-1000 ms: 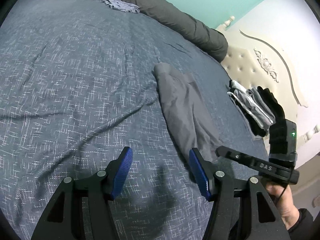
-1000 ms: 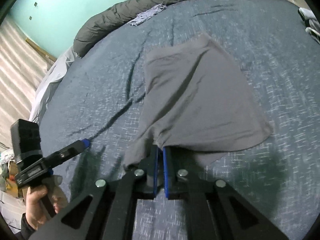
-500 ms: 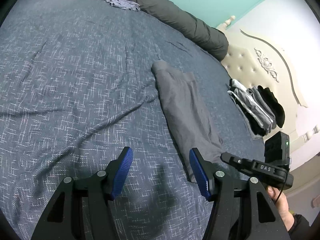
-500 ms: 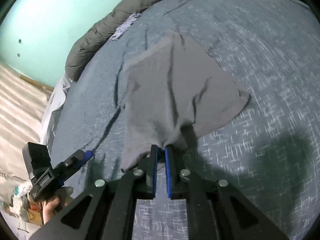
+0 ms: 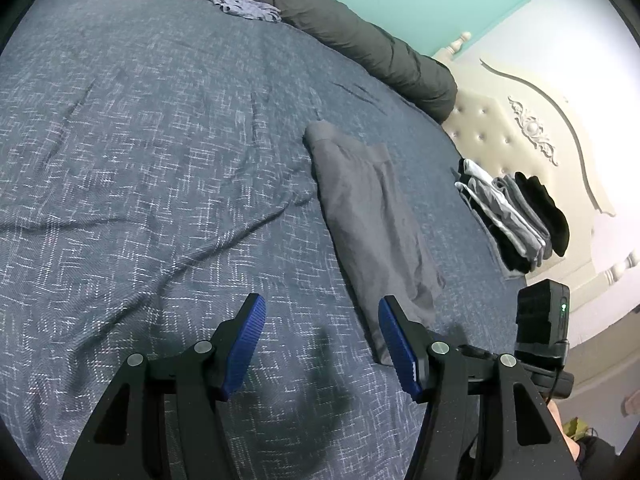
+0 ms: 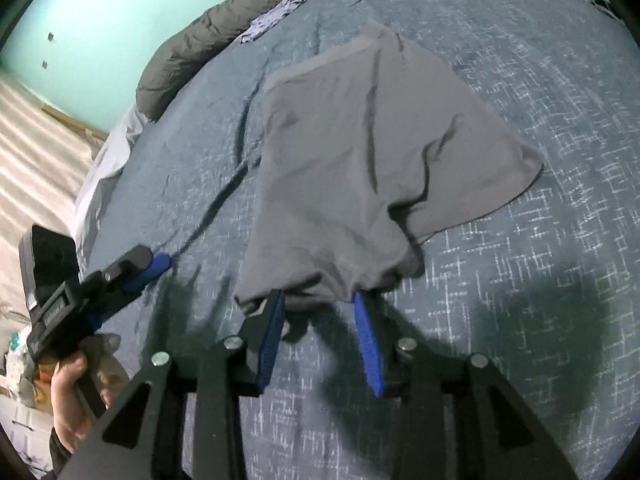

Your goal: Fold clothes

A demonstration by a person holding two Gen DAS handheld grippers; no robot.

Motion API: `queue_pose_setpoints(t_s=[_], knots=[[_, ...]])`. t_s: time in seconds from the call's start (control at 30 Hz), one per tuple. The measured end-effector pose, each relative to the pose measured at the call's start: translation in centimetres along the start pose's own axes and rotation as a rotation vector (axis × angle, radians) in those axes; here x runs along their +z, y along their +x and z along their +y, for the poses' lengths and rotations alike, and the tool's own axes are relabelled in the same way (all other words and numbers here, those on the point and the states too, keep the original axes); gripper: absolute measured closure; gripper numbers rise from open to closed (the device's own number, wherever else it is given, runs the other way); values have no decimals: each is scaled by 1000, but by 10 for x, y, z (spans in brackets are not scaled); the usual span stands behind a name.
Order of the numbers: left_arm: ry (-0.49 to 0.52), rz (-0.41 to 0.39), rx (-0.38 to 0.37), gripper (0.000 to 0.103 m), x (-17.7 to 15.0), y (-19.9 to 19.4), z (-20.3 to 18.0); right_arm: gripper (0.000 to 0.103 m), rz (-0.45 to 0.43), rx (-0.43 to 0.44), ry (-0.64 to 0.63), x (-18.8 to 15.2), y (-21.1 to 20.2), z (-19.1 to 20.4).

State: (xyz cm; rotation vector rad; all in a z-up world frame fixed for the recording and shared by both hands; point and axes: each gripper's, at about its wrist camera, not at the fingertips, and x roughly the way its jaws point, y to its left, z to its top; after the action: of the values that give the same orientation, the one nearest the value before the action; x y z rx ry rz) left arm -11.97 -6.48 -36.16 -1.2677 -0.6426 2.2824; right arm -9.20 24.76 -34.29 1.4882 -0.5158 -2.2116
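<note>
A blue bedspread point(image 5: 160, 152) covered the bed, with a dark duvet point(image 5: 352, 36) rolled along its far edge and a stack of folded clothes point(image 5: 516, 216) by the headboard point(image 5: 516, 128). The grey garment point(image 6: 376, 152) lay spread mid-bed. The right gripper point(image 6: 320, 308) had just been opening, its pads at the near hem without pinching it, while the left gripper point(image 5: 320, 320) hung with jaws apart over bare cover beside the cloth.

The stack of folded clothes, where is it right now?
In the left wrist view, the stack of folded clothes sits at the bed's right edge against the cream headboard, right of the grey garment.
</note>
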Motion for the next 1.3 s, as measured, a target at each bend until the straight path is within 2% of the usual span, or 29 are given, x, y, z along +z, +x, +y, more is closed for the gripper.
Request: queue_pose_setpoints(t_s=[0.03, 0.07, 0.1, 0.17, 0.37, 0.43, 0.53, 0.57, 0.63, 0.67, 0.7, 0.87, 0.97, 1.1, 1.3], knots=[[-2, 0, 1, 40, 0, 0, 1, 73, -2, 2, -8, 1, 0, 1], [-3, -1, 1, 40, 0, 0, 1, 89, -2, 2, -18, 2, 0, 2], [-5, -1, 1, 40, 0, 0, 2, 96, 1, -4, -35, 1, -1, 4], [-4, -1, -2, 40, 1, -1, 2, 101, -7, -4, -68, 1, -6, 9], [-9, -1, -7, 40, 1, -2, 2, 102, -20, 29, -127, 7, -24, 21], [-11, 0, -8, 40, 1, -2, 2, 102, 0, 8, -135, 8, -26, 19], [-11, 3, -9, 40, 0, -2, 2, 101, 21, -52, -83, 9, -22, 7], [-11, 3, -10, 40, 0, -2, 2, 98, 22, -66, -67, 9, -20, 3], [-12, 0, -6, 40, -1, -2, 0, 81, 21, -80, -44, 8, -15, -2], [-14, -2, -4, 40, -2, -2, -2, 69, 21, -78, -38, 7, -12, -3], [-15, -2, -3, 40, -2, -2, -2, 68, 23, -80, -35, 7, -9, -4], [-19, -2, 1, 40, -2, -3, -1, 68, 6, -69, -18, 10, 1, -3], [-18, -5, 4, 40, -1, -4, -1, 96, 1, -81, -37, 11, 2, 1], [-20, -9, 4, 40, 0, -6, 1, 99, -9, -65, -62, 9, -7, 8], [-28, -11, -1, 40, 0, -8, 3, 99, -35, 25, -48, 13, -27, 16]])
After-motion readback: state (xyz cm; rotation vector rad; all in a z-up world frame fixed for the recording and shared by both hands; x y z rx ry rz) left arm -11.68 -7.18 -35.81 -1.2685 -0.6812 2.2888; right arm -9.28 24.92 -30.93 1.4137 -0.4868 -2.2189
